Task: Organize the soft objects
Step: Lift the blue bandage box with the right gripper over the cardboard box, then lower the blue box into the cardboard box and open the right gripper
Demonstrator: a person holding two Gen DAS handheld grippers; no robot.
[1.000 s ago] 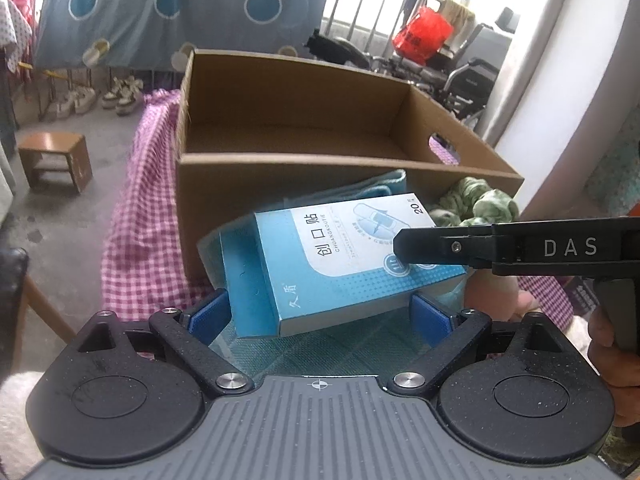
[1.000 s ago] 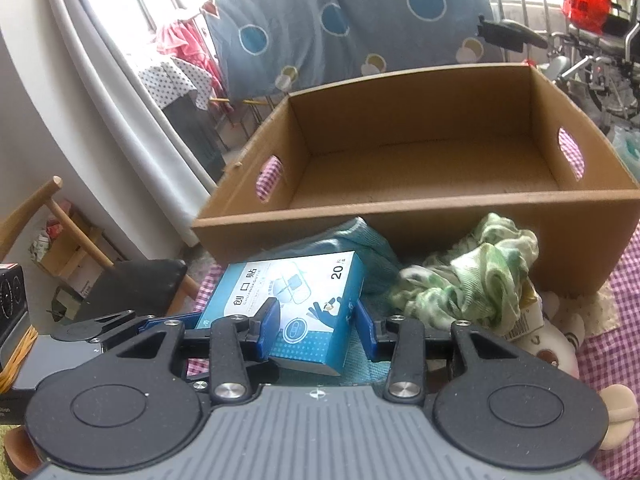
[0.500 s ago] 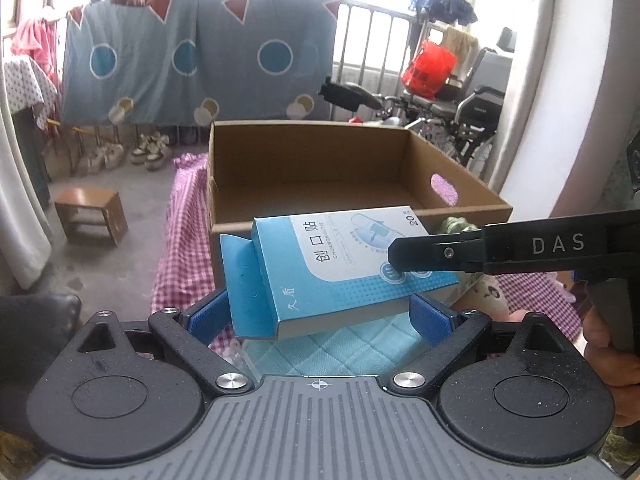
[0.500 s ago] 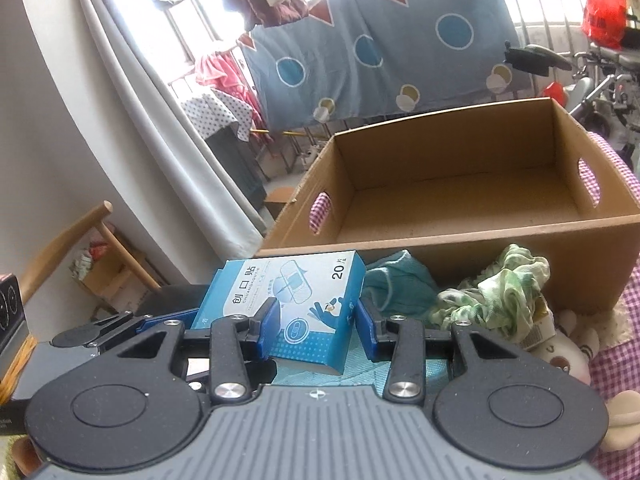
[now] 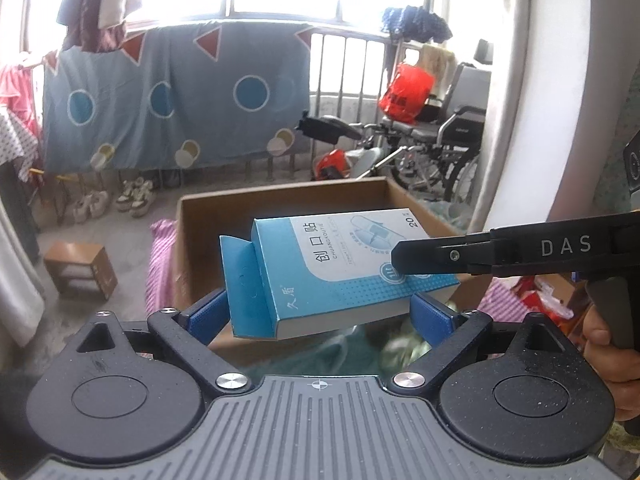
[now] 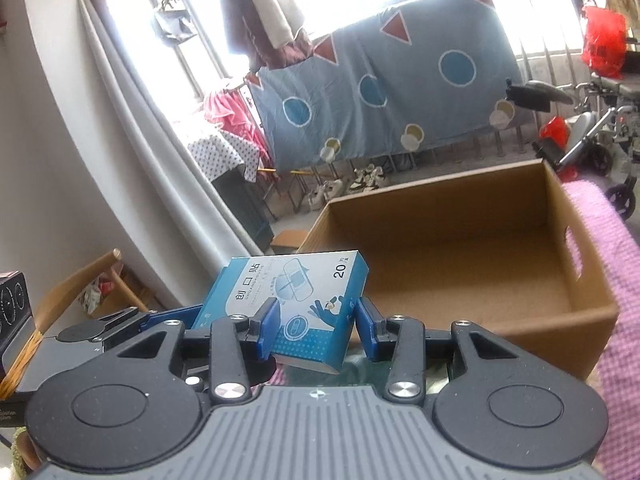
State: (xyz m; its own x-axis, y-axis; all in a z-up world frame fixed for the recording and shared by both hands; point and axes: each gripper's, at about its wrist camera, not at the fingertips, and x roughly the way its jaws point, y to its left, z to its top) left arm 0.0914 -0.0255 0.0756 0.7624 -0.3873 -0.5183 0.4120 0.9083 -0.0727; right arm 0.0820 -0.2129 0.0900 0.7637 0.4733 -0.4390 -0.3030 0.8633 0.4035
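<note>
So far the cardboard box (image 6: 460,264) is empty, while both the left gripper (image 5: 320,316) and right gripper (image 6: 316,328), jaws part-closed, clamp the blue plaster carton (image 5: 336,272) just near of it.

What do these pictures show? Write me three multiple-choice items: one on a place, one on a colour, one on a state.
1. Where is the blue cardboard plaster box?
A. Inside a drawer.
B. In the air, gripped by the left claw and the right claw.
C. On the floor.

2. What colour are the right claw's pads?
A. Red.
B. Green.
C. Blue.

3. What state is the open brown cardboard carton in?
A. Bare inside.
B. Stuffed with clothes.
C. Taped shut.

Answers:
1 B: both claws clamp it, short of the carton.
2 C: blue pads flank the box.
3 A: its floor shows bare.
</note>
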